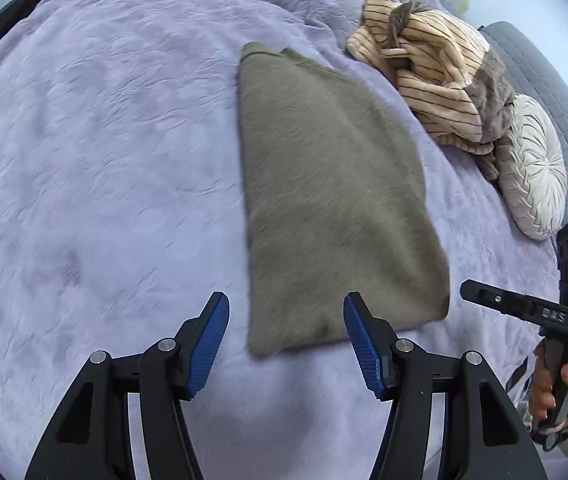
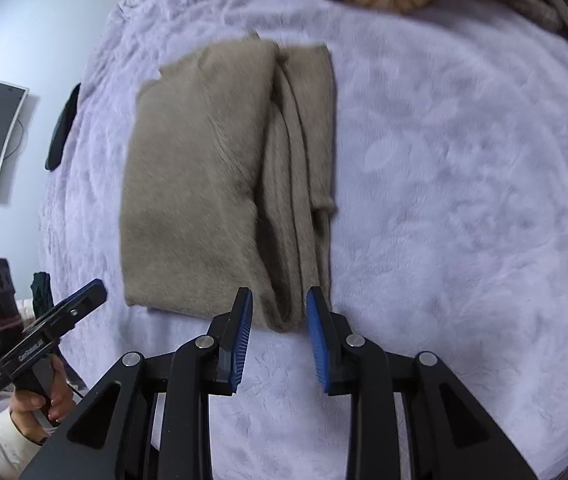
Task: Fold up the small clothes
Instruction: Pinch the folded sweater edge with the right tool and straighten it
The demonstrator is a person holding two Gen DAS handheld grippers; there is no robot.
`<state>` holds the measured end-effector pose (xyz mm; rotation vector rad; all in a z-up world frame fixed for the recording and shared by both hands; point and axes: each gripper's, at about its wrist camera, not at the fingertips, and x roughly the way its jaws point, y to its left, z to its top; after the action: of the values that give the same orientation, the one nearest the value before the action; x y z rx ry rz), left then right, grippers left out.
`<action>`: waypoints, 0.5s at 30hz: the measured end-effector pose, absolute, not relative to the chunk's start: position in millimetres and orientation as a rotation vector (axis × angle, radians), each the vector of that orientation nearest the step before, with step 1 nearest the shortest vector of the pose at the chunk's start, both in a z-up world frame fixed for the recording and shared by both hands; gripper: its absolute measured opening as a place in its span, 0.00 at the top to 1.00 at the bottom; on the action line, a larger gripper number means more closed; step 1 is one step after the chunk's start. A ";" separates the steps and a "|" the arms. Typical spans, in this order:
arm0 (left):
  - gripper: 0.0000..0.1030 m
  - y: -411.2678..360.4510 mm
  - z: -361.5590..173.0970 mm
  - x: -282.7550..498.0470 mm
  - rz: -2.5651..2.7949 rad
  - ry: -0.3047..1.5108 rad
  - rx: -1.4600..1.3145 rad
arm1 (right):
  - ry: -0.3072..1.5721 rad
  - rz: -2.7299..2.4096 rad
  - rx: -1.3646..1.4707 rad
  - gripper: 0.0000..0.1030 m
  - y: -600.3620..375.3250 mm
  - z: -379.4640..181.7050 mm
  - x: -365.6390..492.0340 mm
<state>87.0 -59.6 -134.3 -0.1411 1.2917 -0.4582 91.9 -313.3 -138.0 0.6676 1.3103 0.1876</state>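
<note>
Lying folded mid-bed, the grey garment (image 2: 220, 184) has its near edge just beyond both spread, empty tools: left tool (image 1: 285, 344), right tool (image 2: 279, 336).

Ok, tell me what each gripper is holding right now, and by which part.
Nothing is held. The left gripper and right gripper both stand open above the near edge of the folded grey garment, pads clear of it.

Folded garment (image 2: 204, 184): matt, fuzzy grey-brown knit. Bed cover (image 2: 463, 200): plush lilac fleece, crinkled. Jaws: ribbed blue pads (image 2: 244, 340), matt black plastic.
</note>
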 end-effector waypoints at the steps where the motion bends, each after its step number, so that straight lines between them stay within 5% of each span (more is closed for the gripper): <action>1: 0.41 -65.9 -136.6 89.7 -0.469 1.299 -0.138 | 1.284 0.192 0.661 0.70 -312.5 -129.0 93.9; 9: 0.39 -74.7 -195.6 90.9 -0.414 1.424 -0.118 | 1.351 0.243 0.596 0.72 -273.6 -148.2 111.3; 11: 0.38 -74.8 -195.2 90.2 -0.424 1.430 -0.108 | 1.421 0.211 0.598 0.86 -274.5 -179.6 107.3; 15: 0.30 -79.3 -196.7 88.1 -0.438 1.443 -0.073 | 1.395 0.201 0.734 0.89 -289.2 -193.6 98.6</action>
<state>88.1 -79.3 -196.7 -0.0727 1.4426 -0.4380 98.6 -289.2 -193.6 0.7339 1.3955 0.2015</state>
